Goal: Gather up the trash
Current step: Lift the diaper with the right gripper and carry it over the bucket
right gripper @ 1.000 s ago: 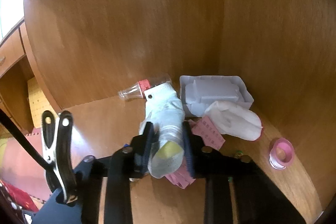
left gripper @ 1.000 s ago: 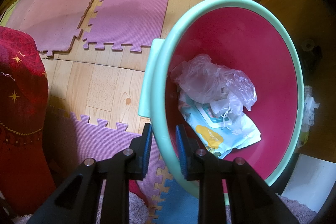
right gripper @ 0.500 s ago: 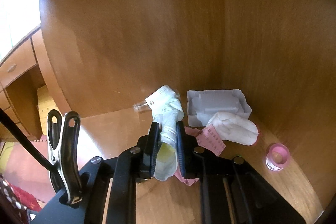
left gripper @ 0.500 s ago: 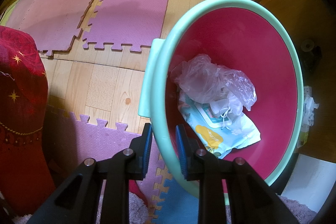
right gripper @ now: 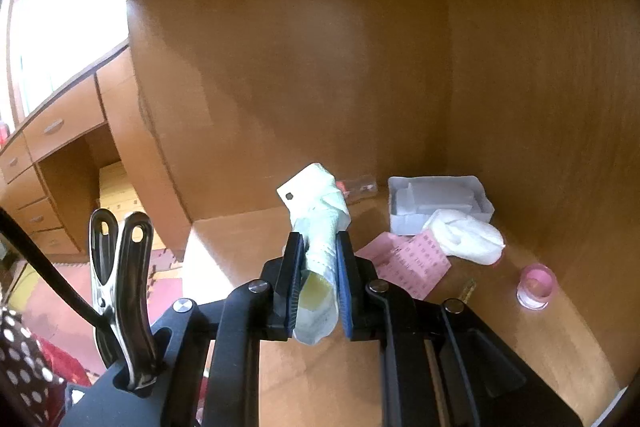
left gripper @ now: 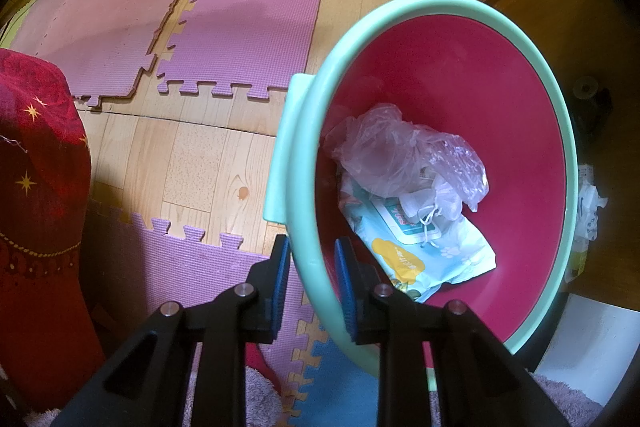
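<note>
My left gripper [left gripper: 312, 259] is shut on the rim of a basin [left gripper: 304, 163], mint green outside and magenta inside, held tilted above the floor. In it lie a crumpled clear plastic bag [left gripper: 400, 155] and a pale blue wipes packet [left gripper: 424, 247]. My right gripper [right gripper: 319, 267] is shut on a crumpled white and pale green wrapper [right gripper: 320, 223], lifted above a wooden shelf [right gripper: 320, 379]. On the shelf remain a white plastic tray [right gripper: 440, 203], a white crumpled wad [right gripper: 464, 235], pink paper slips [right gripper: 412, 263], a clear bottle [right gripper: 360, 185] and a small pink cup [right gripper: 536, 285].
Purple and pink foam mats [left gripper: 240, 27] cover parts of the wood floor [left gripper: 188, 167]. A red star-patterned cloth [left gripper: 36, 187] is at left. Wooden walls [right gripper: 320, 67] enclose the shelf at back and right. Drawers [right gripper: 52, 131] stand at left. A metal clip [right gripper: 120, 287] is on my right gripper.
My right gripper closed tighter on the wrapper and pulled up and back from the shelf corner; the trash there looks smaller and farther. The left gripper and basin have not moved.
</note>
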### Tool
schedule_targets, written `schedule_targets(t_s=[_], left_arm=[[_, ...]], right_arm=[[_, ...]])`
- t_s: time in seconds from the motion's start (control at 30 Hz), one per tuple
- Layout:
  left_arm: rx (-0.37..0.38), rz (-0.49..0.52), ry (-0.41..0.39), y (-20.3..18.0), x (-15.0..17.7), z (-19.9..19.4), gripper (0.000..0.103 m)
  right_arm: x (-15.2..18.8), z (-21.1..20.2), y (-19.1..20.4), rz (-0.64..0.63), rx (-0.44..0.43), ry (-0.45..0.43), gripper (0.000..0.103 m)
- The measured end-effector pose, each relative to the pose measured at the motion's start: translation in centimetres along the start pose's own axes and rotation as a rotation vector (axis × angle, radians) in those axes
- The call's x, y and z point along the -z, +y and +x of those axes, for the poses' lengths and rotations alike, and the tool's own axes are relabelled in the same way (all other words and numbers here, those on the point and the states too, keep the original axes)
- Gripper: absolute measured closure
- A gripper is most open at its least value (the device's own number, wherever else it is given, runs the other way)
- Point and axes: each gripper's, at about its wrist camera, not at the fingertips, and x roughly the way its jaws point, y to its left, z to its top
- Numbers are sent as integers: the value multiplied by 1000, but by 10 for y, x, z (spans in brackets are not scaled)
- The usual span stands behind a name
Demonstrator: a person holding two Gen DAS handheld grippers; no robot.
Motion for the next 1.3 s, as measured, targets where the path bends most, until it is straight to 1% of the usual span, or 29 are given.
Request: schedule_targets(t_s=[0.53, 0.67, 0.97, 1.3], left_arm=[[0, 0, 1, 0, 0, 0, 79], [-1, 0, 1, 0, -1, 0, 79], [1, -1, 1, -1, 1, 1, 79], [2, -1, 2, -1, 0, 1, 79]], right_arm=[[20, -42, 24, -33, -108, -8, 86], [23, -47, 28, -33, -130, -3, 86], [38, -58, 44, -45, -181, 28, 86], [68, -62, 70, -74, -255, 92, 86]])
